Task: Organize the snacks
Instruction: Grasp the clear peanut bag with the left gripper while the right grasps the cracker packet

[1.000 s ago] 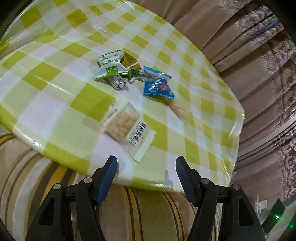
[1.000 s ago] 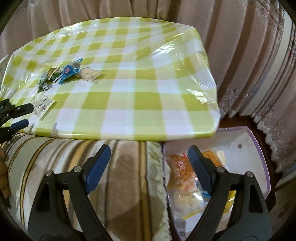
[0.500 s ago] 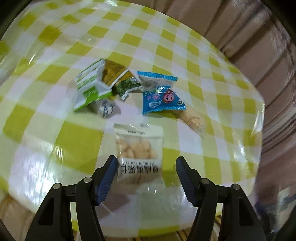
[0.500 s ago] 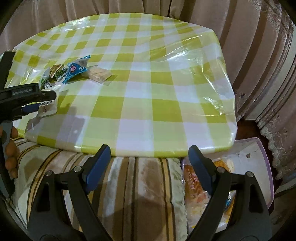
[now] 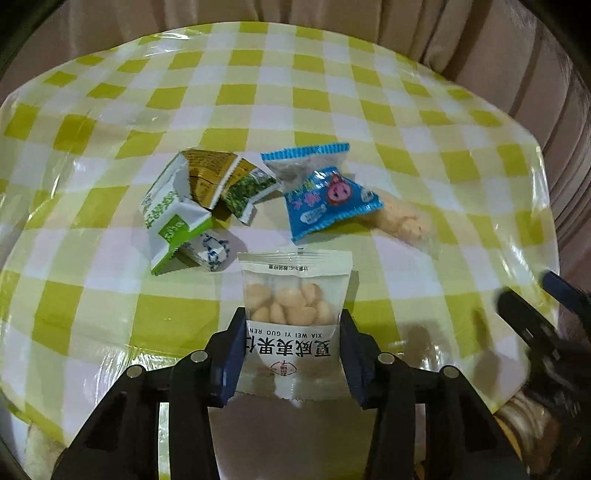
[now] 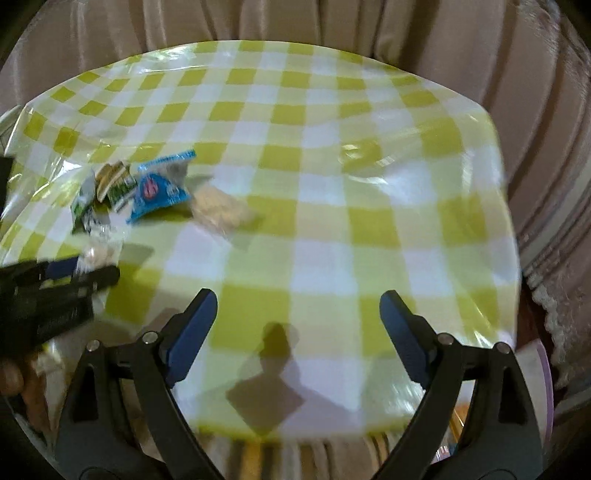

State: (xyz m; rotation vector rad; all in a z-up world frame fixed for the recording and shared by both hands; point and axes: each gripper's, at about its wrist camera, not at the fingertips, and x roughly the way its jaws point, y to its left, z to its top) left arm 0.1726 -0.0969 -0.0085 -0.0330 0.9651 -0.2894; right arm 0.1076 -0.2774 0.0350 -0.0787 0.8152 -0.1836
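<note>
Early stage. Left gripper (image 5: 291,343) just closed on the macadamia nut packet (image 5: 293,314) at the near edge of the checked surface (image 5: 332,110); right gripper (image 6: 297,332) spread wide, empty. Still unsorted behind: blue piglet packet (image 5: 325,194), green packets (image 5: 177,206), clear biscuit packet (image 5: 402,219).

Glossy plastic checked cover (image 5: 258,110) on the table, shiny crinkled foil packets (image 5: 207,192), clear smooth plastic nut pouch (image 5: 295,314), matt black plastic gripper arms, draped cloth curtain (image 6: 332,22)
</note>
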